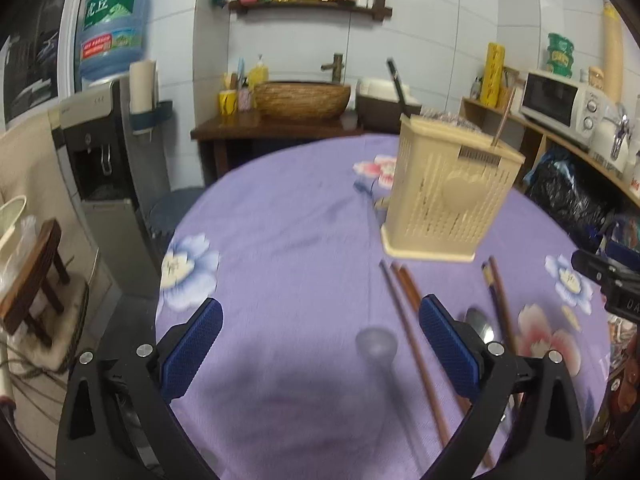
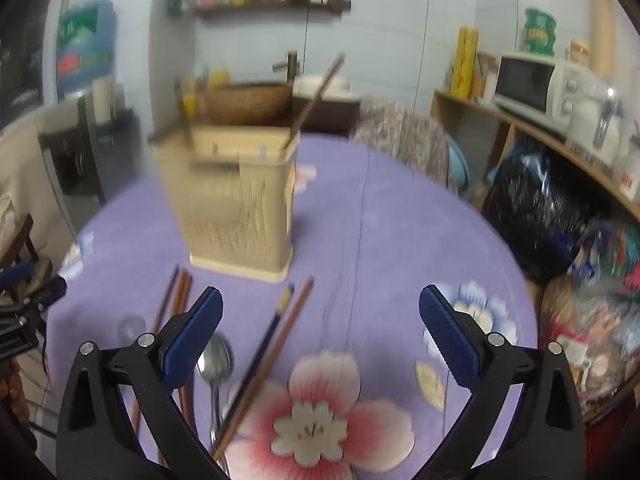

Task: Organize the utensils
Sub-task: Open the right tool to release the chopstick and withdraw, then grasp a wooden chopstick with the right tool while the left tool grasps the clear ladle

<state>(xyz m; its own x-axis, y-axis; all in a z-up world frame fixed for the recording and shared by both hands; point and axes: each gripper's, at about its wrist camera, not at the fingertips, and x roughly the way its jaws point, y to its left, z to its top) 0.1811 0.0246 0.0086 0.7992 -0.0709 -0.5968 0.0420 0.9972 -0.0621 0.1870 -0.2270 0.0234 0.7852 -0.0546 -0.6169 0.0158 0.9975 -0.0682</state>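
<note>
A beige slotted utensil holder (image 1: 448,188) (image 2: 236,204) stands on the purple floral tablecloth (image 1: 288,232), with a chopstick or two sticking out of its top. In front of it lie brown chopsticks (image 1: 412,340) (image 2: 176,304), a second chopstick pair (image 1: 498,300) (image 2: 276,348), a steel spoon (image 1: 482,326) (image 2: 216,364) and a blurred translucent spoon (image 1: 378,346). My left gripper (image 1: 320,356) hovers open over the translucent spoon and a brown chopstick, gripping nothing. My right gripper (image 2: 320,356) is open above the cloth, its left finger over the steel spoon.
A water dispenser (image 1: 104,136) and wooden stool (image 1: 32,280) stand left of the table. A sink counter with a woven basin (image 1: 302,98) is behind. A shelf with a microwave (image 1: 556,104) (image 2: 540,84) and black bags (image 2: 540,208) flank the right edge.
</note>
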